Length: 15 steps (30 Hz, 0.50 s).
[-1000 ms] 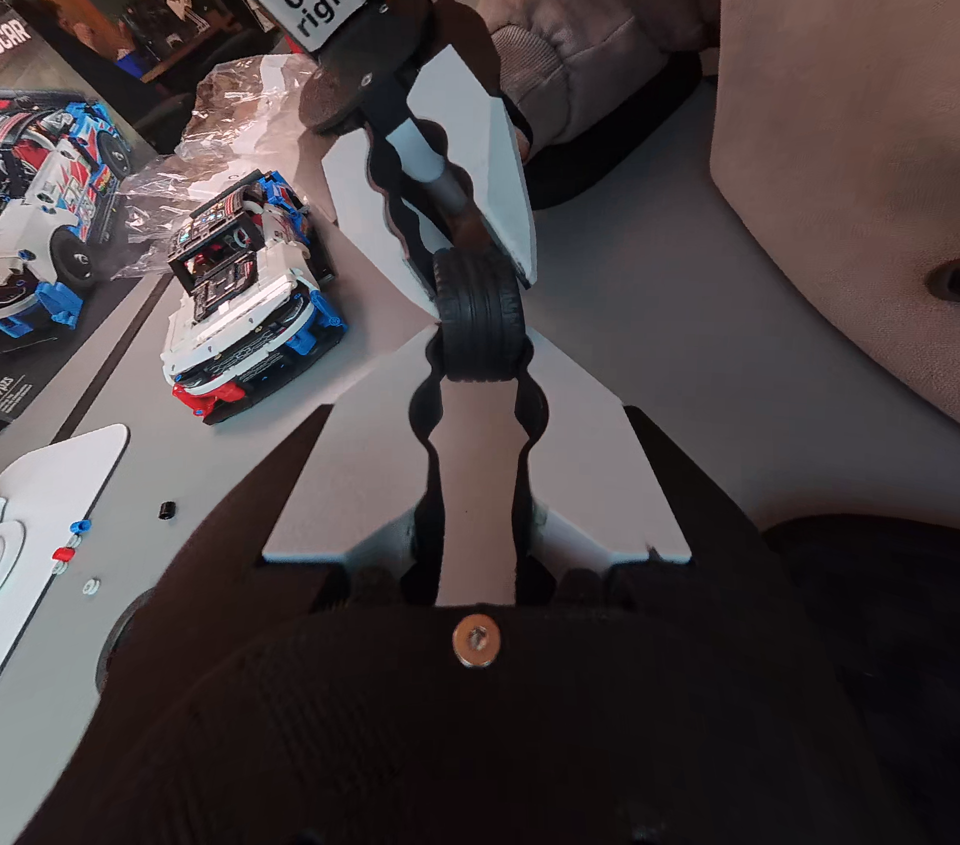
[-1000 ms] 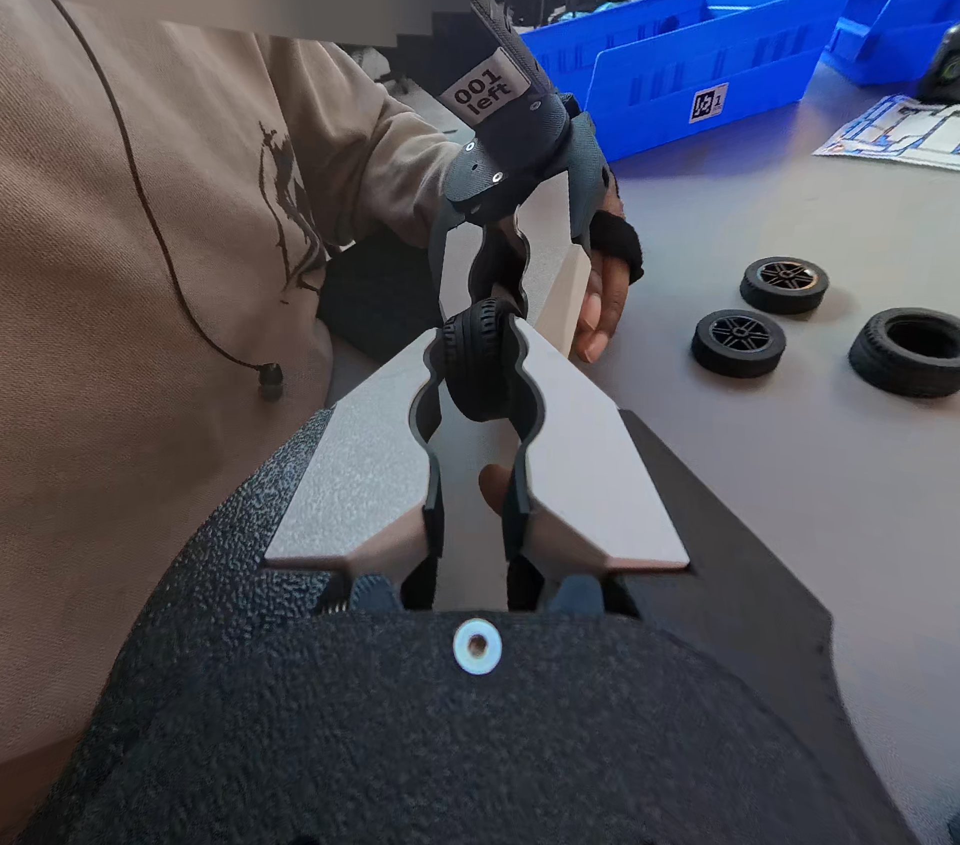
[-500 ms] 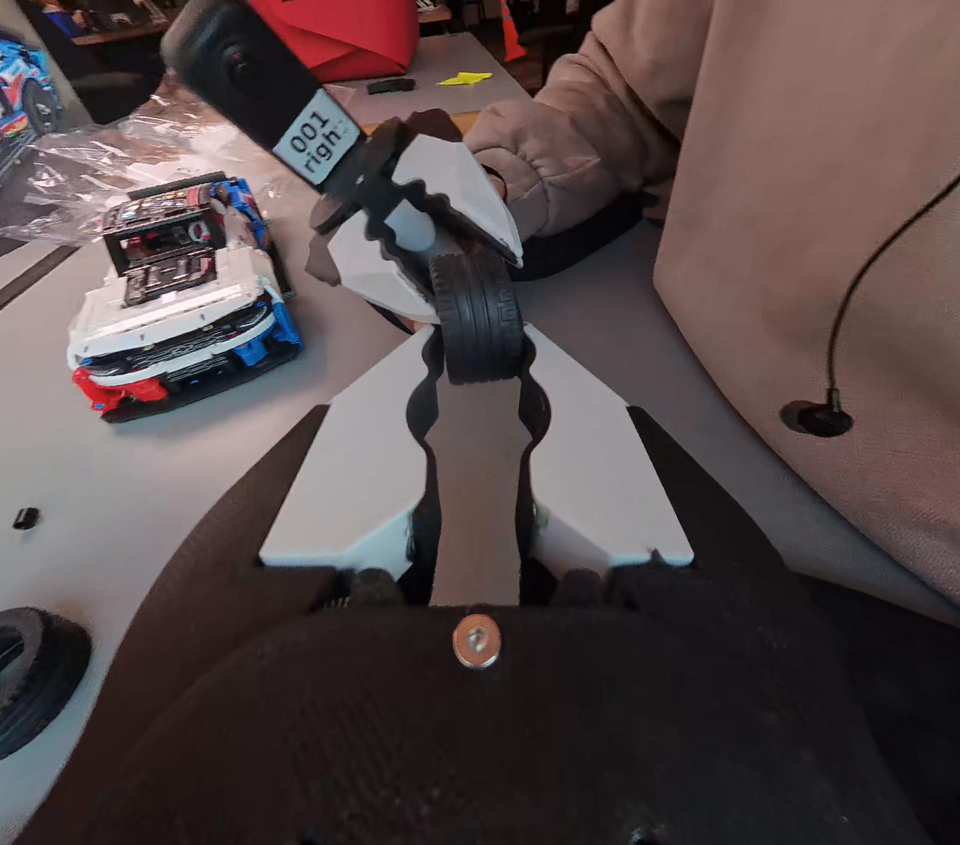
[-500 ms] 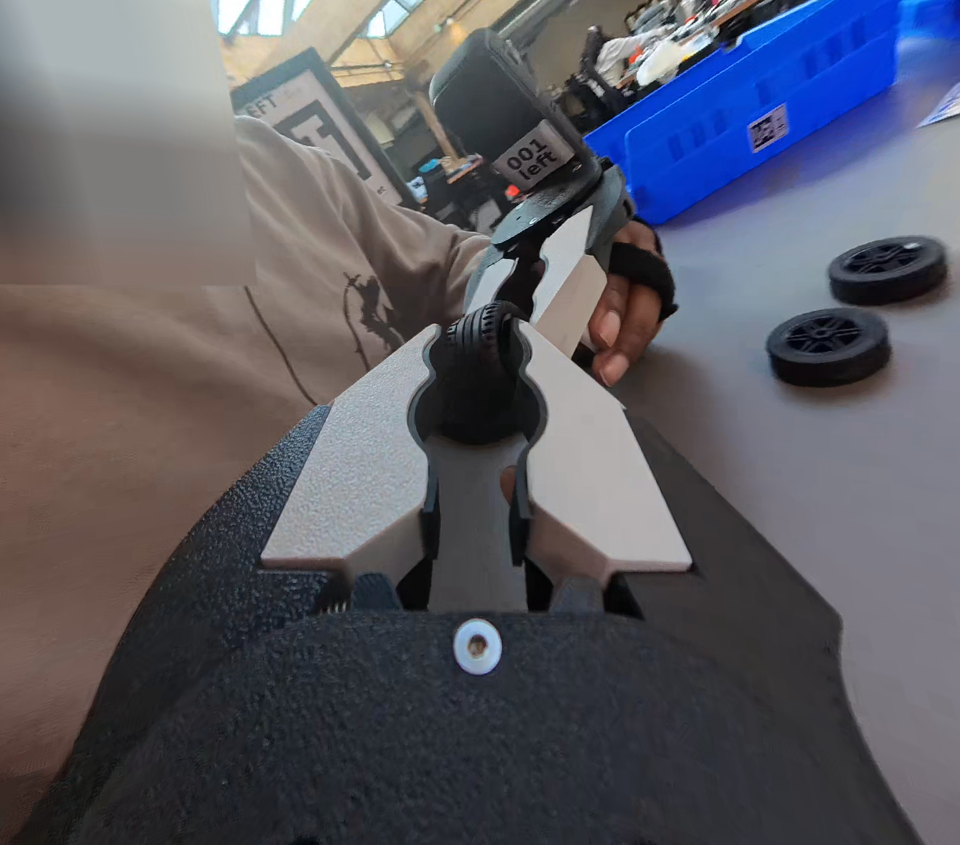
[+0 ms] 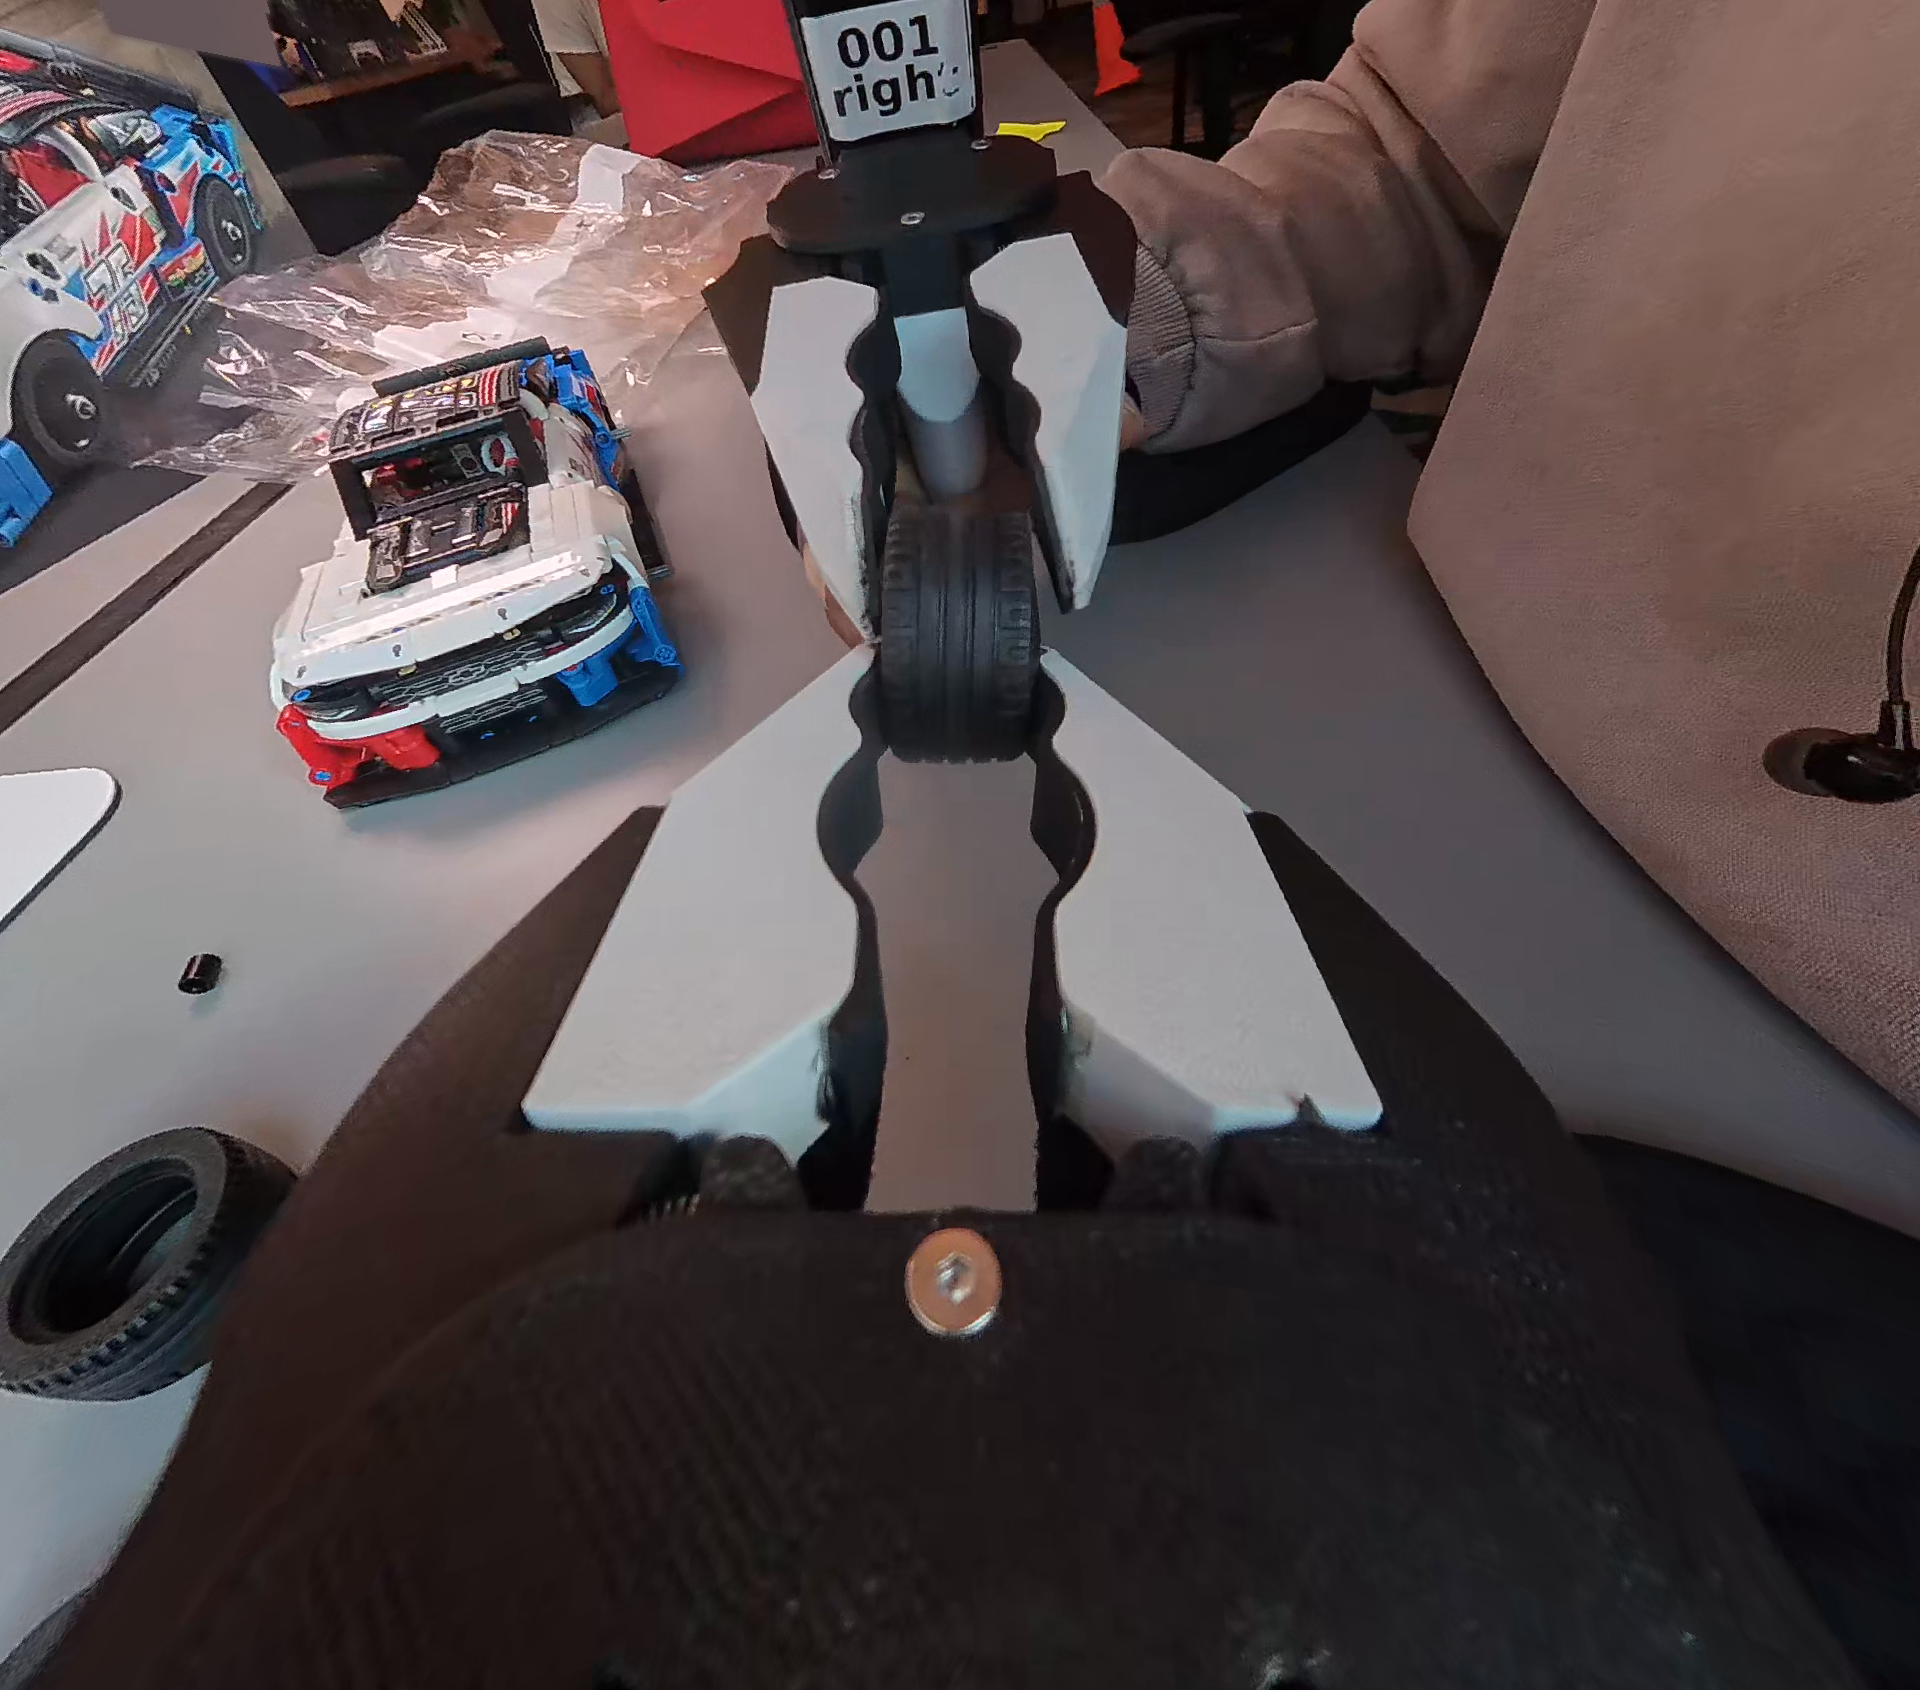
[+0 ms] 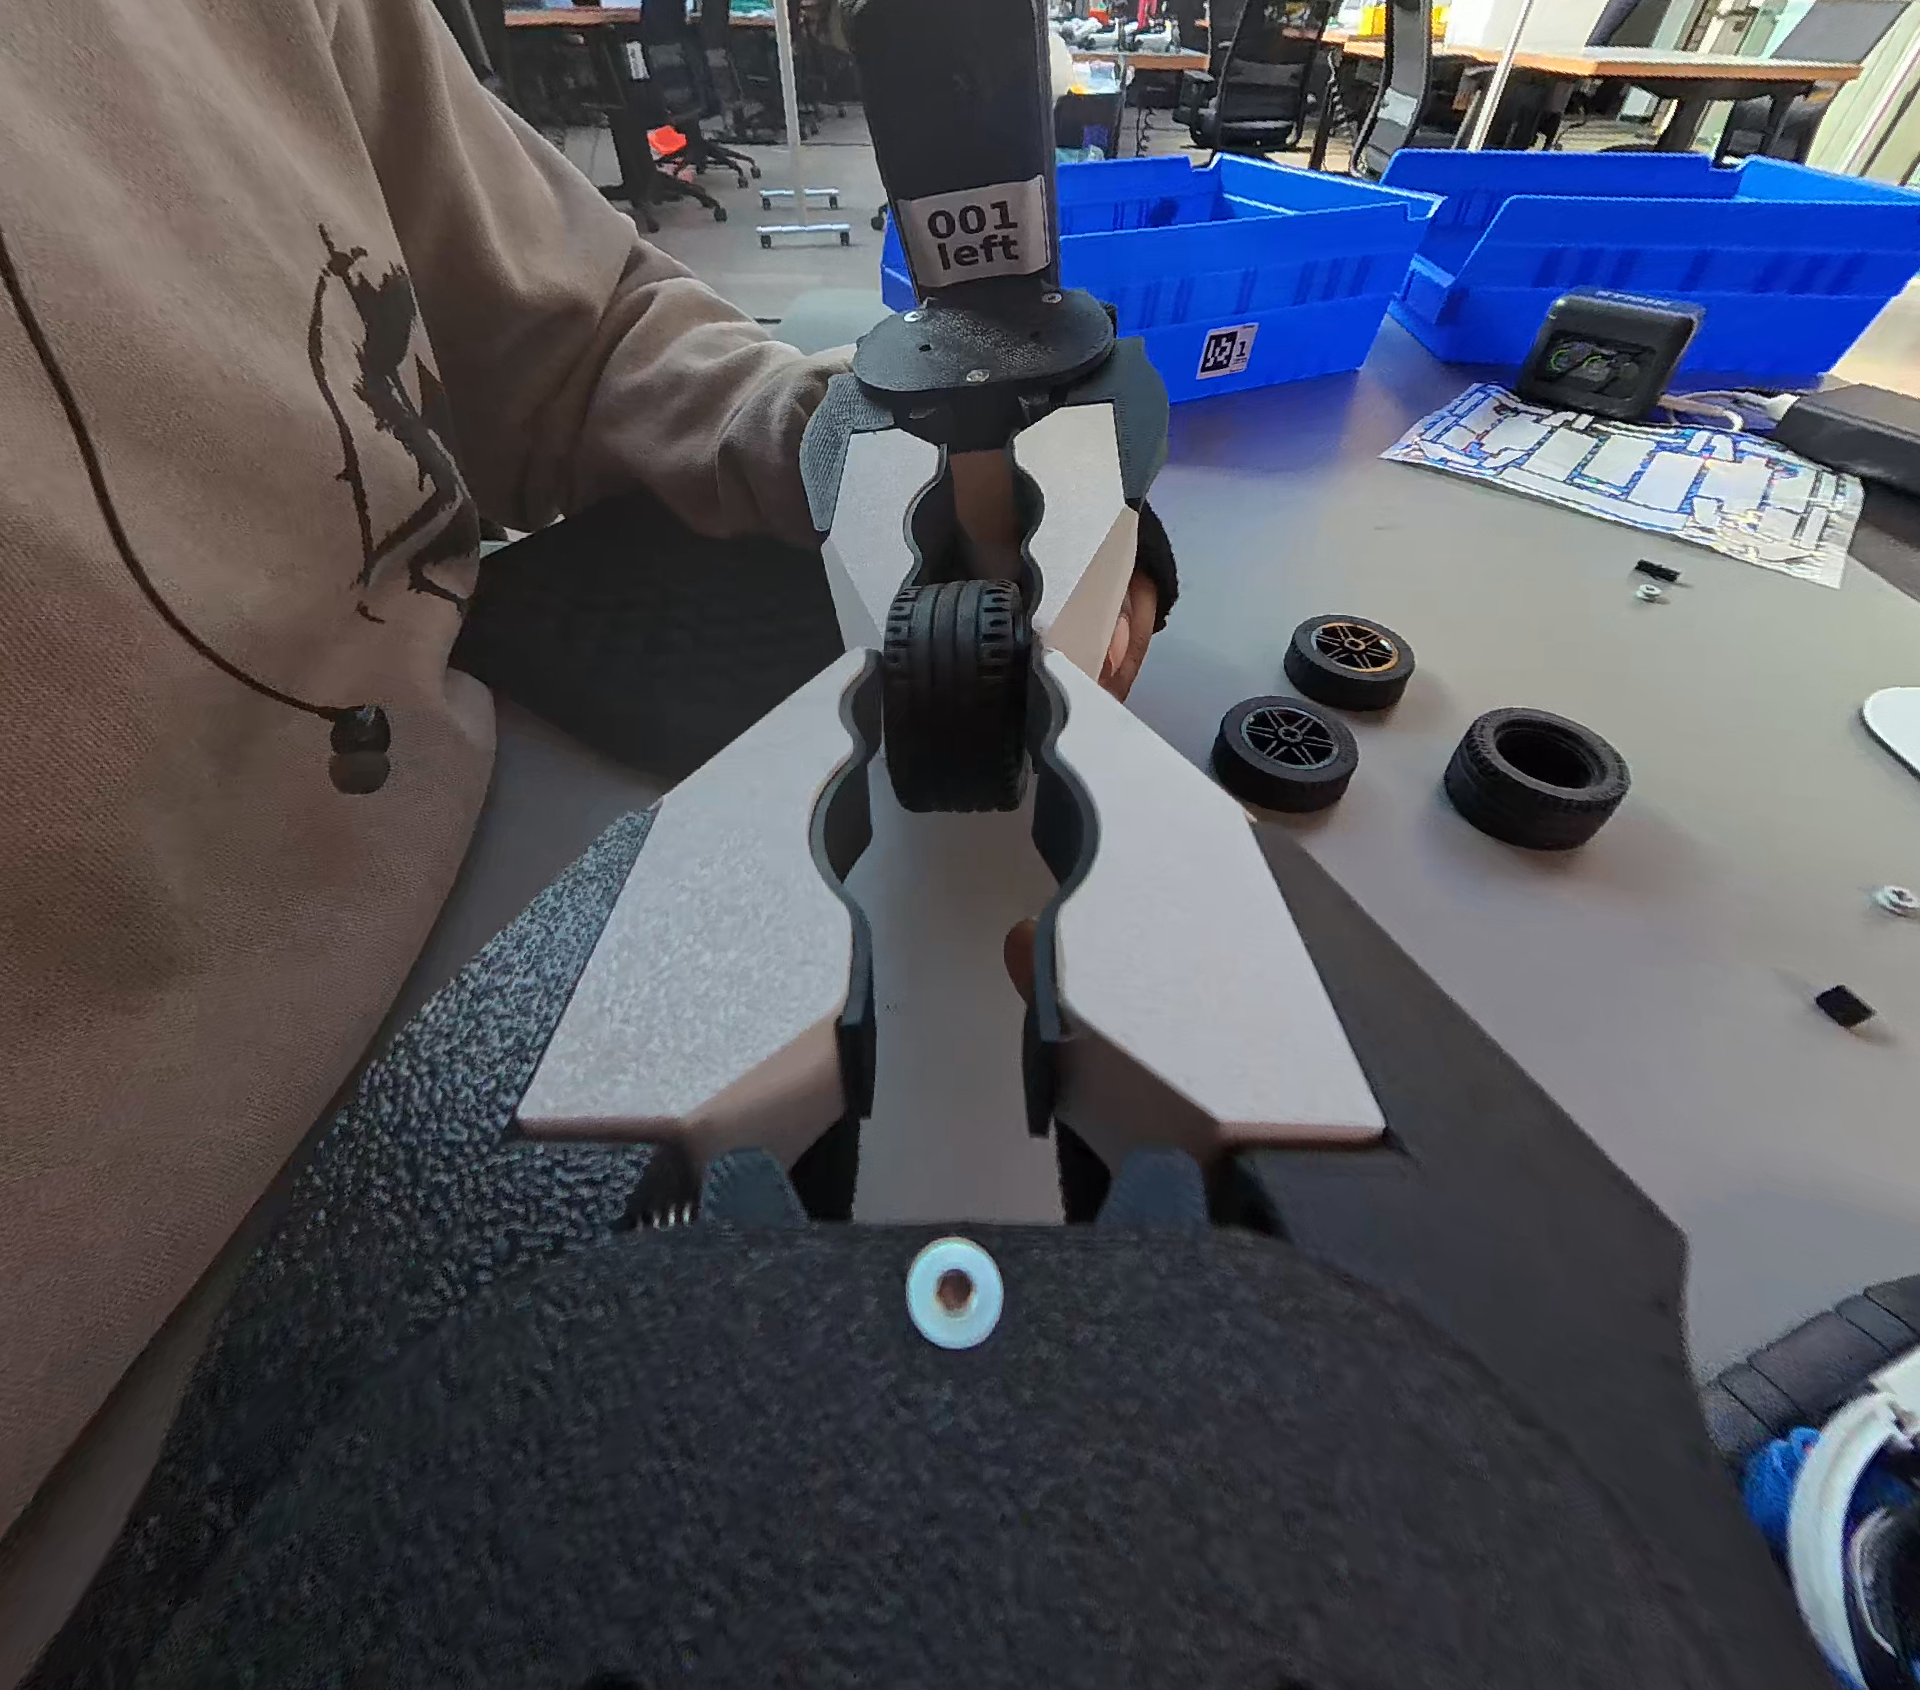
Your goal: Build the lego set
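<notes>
Between your two tools: one black tyre (image 5: 958,653), pinched by your left gripper (image 5: 958,684) and your right gripper (image 6: 958,705), tip to tip above the grey table (image 5: 1299,705).

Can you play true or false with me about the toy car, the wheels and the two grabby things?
1. Both grippers pinch the same black tire. True: the left gripper and the right gripper meet on it.
2. The lego car is being lifted in the air. False: it sits on the grey table.
3. Two wheels with rims lie on the table. True.
4. The empty tire is stacked on a wheel. False: it lies alone beside them.
5. The bins behind are red. False: they are blue.
</notes>
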Tool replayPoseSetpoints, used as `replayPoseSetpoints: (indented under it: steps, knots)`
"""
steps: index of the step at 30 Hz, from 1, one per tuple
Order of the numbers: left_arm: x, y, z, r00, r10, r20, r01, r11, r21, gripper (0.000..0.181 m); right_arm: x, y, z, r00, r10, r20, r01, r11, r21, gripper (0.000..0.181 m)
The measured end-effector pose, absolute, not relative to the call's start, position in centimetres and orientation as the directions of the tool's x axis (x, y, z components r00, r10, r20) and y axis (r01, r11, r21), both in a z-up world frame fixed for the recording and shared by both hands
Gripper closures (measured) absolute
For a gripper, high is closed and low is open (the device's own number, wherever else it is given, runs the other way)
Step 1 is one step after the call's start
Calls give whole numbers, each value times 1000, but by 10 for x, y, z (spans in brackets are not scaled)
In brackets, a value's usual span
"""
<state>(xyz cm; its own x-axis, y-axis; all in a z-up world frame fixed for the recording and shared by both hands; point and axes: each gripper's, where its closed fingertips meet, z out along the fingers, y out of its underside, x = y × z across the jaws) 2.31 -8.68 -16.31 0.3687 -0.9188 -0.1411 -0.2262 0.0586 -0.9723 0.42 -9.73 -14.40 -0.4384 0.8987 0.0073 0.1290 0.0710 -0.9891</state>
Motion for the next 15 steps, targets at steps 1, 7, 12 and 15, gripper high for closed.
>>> replayPoseSetpoints:
  steps: [1,7,12,15]
  knots:
    - [23,-87,-163,370,-919,-138,-223,57,-973,158,4,-97,-144,-440,898,-4,130,59,-990,157]
    - [15,-84,-148,379,-925,-18,-88,-16,-996,156,4,-89,-138,-442,880,-173,149,-118,-982,158]
    - [9,-81,-137,362,-924,121,22,-121,-992,158,3,-84,-143,-427,881,-203,180,-136,-974,158]
    - [10,-80,-139,329,-917,226,41,-225,-973,159,5,-82,-138,-439,858,-268,178,-209,-962,158]
